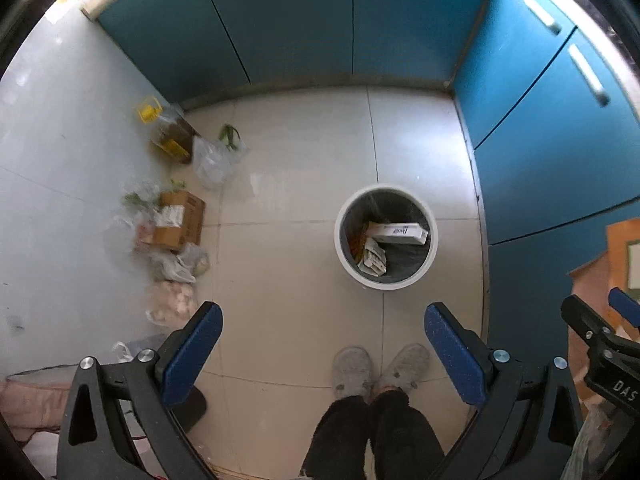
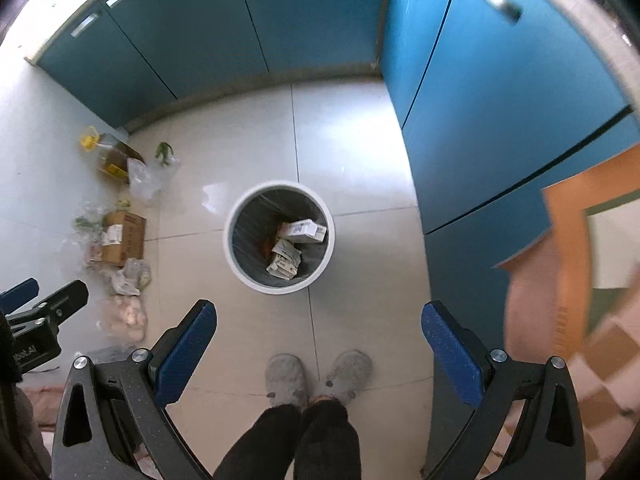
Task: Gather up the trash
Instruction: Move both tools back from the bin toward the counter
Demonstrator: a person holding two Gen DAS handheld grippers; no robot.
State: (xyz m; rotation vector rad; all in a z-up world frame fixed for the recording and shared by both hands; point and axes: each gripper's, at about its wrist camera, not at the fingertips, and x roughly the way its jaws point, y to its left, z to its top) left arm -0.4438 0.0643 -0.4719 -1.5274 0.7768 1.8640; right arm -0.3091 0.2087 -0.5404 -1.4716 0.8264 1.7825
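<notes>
Plainly, both tools hung high above the floor with nothing in them: the left gripper (image 1: 322,354) and the right gripper (image 2: 318,350) each had their fingers spread wide. The trash bin (image 2: 236,254), already holding a white carton (image 2: 303,231) and a crumpled packet (image 2: 285,260), stood just ahead of the person's slippers (image 2: 286,376). Left of the bin, along the wall, lay the remaining litter: a cardboard box (image 1: 182,220), thin plastic bags (image 1: 210,158) and an oil bottle (image 1: 172,136). The box looked light and stiff, best pinched across an edge; the bags looked limp and slippery, so a bunched fold seemed safer.
</notes>
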